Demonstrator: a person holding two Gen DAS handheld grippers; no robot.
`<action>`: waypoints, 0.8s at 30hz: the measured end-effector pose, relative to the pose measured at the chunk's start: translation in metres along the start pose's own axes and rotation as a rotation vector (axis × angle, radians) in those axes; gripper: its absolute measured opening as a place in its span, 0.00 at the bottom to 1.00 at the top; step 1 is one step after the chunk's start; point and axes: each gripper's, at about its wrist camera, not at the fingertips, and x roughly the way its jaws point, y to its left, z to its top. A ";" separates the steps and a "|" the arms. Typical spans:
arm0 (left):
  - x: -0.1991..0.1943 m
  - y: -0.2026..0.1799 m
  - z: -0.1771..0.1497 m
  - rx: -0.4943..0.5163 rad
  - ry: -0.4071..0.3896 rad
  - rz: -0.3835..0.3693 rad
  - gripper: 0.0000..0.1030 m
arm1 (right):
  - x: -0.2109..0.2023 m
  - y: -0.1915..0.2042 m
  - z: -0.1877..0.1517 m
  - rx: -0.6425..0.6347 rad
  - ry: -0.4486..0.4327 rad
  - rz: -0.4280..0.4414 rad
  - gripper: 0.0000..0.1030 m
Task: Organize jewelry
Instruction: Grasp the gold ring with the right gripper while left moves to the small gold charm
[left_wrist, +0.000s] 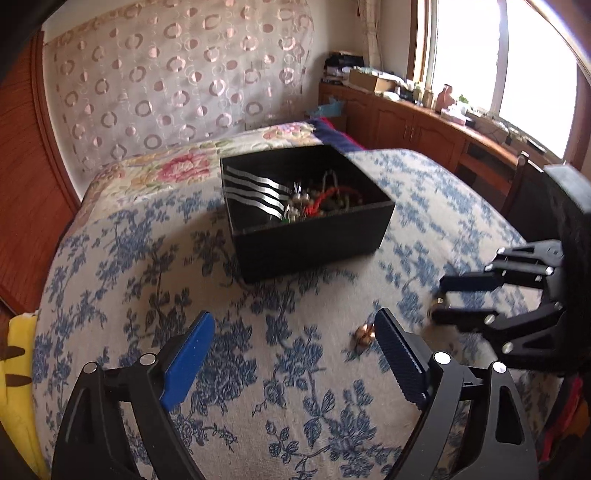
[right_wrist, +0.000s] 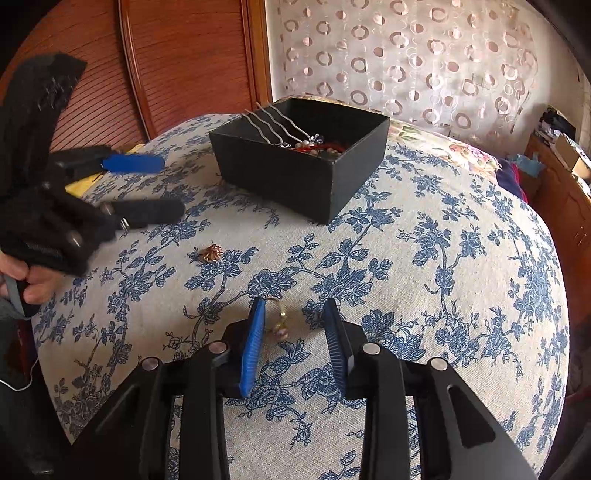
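Observation:
A black open box (left_wrist: 314, 236) (right_wrist: 295, 173) stands on the blue floral cloth and holds silver hairpins (left_wrist: 255, 194) (right_wrist: 273, 125), red cord and beads. A small gold shell-shaped piece (left_wrist: 362, 334) (right_wrist: 210, 253) lies loose on the cloth, just beside my left gripper's right finger. My left gripper (left_wrist: 295, 325) (right_wrist: 162, 188) is open and empty. My right gripper (right_wrist: 295, 310) (left_wrist: 439, 301) is open around a small gold earring (right_wrist: 279, 321) lying on the cloth between its fingers, close to the left one.
The cloth-covered round table (right_wrist: 443, 258) curves away at all sides. A wooden panel (right_wrist: 184, 55) and patterned curtain (left_wrist: 177, 74) stand behind. A cluttered wooden cabinet (left_wrist: 424, 129) runs under the window. A yellow object (left_wrist: 18, 362) lies at the left edge.

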 end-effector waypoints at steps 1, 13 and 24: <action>0.004 0.000 -0.003 0.001 0.019 0.003 0.82 | 0.000 0.001 0.000 -0.005 0.000 -0.001 0.34; 0.012 -0.009 -0.012 0.022 0.045 -0.017 0.82 | -0.001 0.012 -0.004 -0.062 0.009 -0.019 0.34; 0.017 -0.032 -0.008 0.061 0.045 -0.043 0.82 | -0.013 -0.004 -0.010 -0.049 -0.008 -0.021 0.09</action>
